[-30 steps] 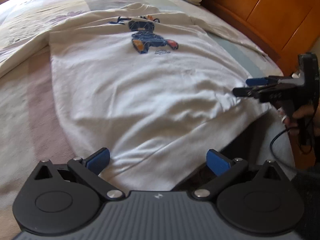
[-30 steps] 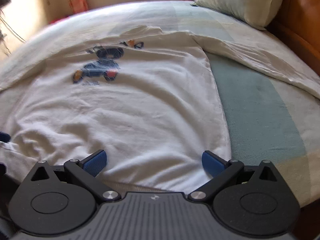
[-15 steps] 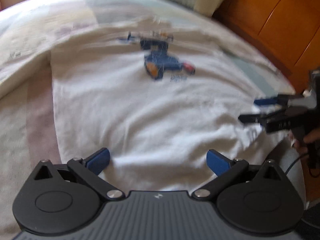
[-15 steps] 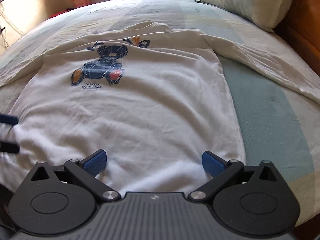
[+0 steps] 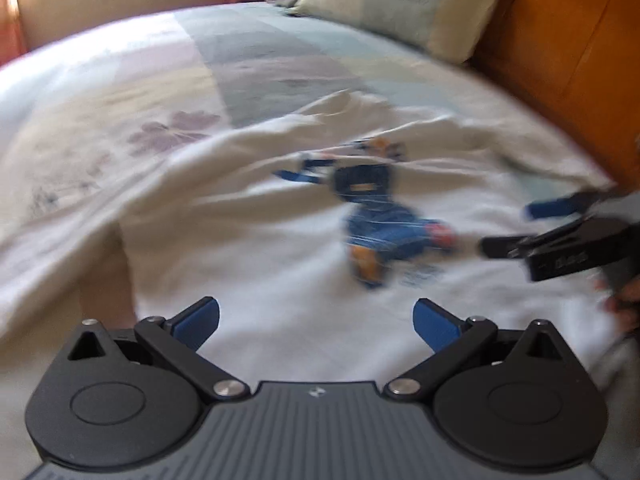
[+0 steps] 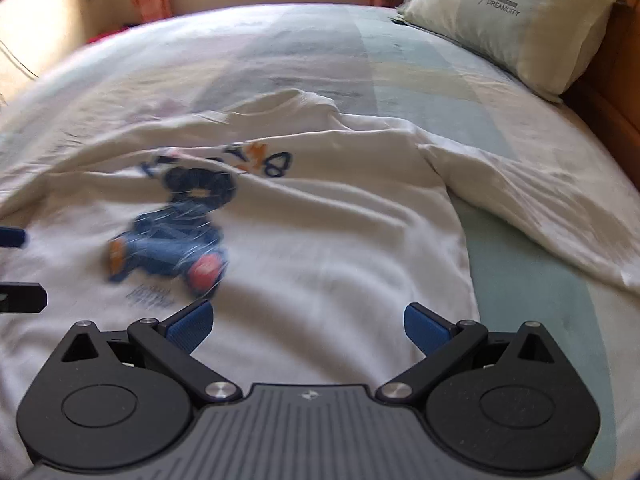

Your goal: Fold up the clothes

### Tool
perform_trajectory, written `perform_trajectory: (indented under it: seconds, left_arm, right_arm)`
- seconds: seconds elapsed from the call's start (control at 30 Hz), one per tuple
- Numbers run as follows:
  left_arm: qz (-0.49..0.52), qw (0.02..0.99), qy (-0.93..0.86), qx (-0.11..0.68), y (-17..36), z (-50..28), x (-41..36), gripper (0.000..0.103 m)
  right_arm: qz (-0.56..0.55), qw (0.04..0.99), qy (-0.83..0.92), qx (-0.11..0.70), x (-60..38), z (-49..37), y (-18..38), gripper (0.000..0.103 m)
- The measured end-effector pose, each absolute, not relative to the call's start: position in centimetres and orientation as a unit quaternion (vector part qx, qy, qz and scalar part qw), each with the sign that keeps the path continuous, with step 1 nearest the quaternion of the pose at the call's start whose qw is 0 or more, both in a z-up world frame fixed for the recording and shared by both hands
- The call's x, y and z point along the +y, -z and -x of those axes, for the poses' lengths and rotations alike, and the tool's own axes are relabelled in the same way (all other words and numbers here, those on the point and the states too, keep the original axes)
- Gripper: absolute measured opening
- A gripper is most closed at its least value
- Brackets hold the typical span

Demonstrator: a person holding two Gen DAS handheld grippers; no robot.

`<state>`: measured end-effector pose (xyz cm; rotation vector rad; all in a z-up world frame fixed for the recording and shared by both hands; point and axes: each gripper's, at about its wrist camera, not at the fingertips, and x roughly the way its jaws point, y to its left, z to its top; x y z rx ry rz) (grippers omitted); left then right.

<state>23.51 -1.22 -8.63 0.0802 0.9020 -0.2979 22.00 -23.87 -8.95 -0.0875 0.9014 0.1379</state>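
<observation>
A white long-sleeved sweatshirt [image 5: 280, 264] [image 6: 340, 232] with a blue bear print [image 5: 380, 216] [image 6: 180, 232] lies face up on the bed, neck toward the far side. Its right sleeve [image 6: 540, 208] stretches out toward the headboard. My left gripper [image 5: 316, 316] is open above the sweatshirt's lower body, nothing between its fingers. My right gripper [image 6: 306, 322] is open over the shirt's lower right part, also holding nothing. The right gripper [image 5: 532, 228] shows at the right edge of the left wrist view, and the left gripper's fingertips [image 6: 16, 236] at the left edge of the right wrist view.
The bed has a pastel patchwork cover [image 6: 320, 48] [image 5: 200, 72]. A pale pillow [image 6: 520, 20] [image 5: 404, 4] rests against the orange wooden headboard [image 5: 560, 52] at the right. A hand [image 5: 624, 300] holds the right gripper. Curtains and a wall stand beyond the bed.
Both grippers have moved forward along the sweatshirt from its hem toward the chest print, staying open. The pillow and far bed now fill more of both views.
</observation>
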Motion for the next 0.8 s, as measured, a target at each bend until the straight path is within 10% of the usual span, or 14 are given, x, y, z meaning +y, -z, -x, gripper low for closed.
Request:
perform_trajectory:
  seconds: [0.8]
  left_arm:
    - [0.057, 0.878, 0.154, 0.45, 11.2, -29.4, 0.3, 0.102]
  right_arm:
    - [0.084, 0.867, -0.175, 0.459, -24.7, -25.4, 10.0, 0.103]
